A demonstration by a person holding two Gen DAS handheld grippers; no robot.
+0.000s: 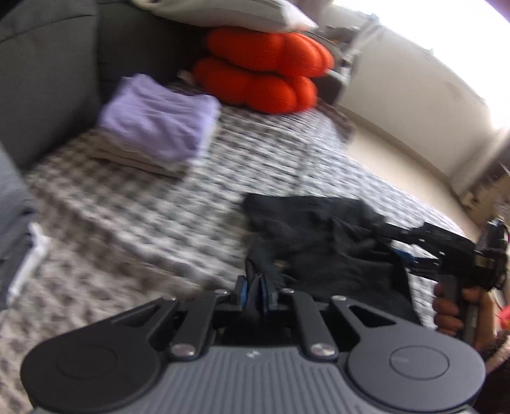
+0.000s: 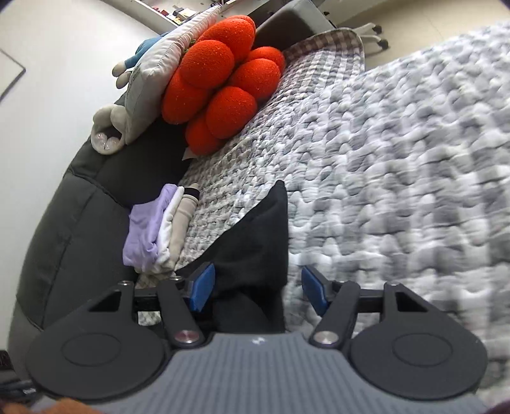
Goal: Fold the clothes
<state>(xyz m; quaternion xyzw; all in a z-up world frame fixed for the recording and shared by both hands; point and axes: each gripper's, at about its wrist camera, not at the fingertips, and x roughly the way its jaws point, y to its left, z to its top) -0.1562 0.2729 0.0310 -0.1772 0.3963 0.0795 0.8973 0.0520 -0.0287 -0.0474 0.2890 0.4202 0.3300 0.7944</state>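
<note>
garment (image 1: 318, 242) on quilted cover (image 1: 178, 203), between left tool (image 1: 256, 291) and right tool (image 1: 387, 227) | folded stack (image 1: 153, 127) on cover against sofa backrest (image 1: 47, 79) | cushion (image 1: 264, 70) behind stack, under pillow (image 1: 229, 12)

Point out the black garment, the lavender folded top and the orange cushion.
black garment (image 1: 322, 245): left wrist view, crumpled middle.
lavender folded top (image 1: 156, 124): left wrist view, top face.
orange cushion (image 2: 220, 82): right wrist view, central lobes.

A dark grey sofa (image 2: 63, 223) carries a grey-and-white checked quilted cover (image 2: 382, 159). Against its backrest lean an orange flower-shaped cushion (image 2: 220, 82) and a pale grey pillow (image 2: 159, 63). Behind rises a white wall (image 2: 63, 47). Beige floor (image 1: 398, 165) meets a bright window (image 1: 446, 38).
</note>
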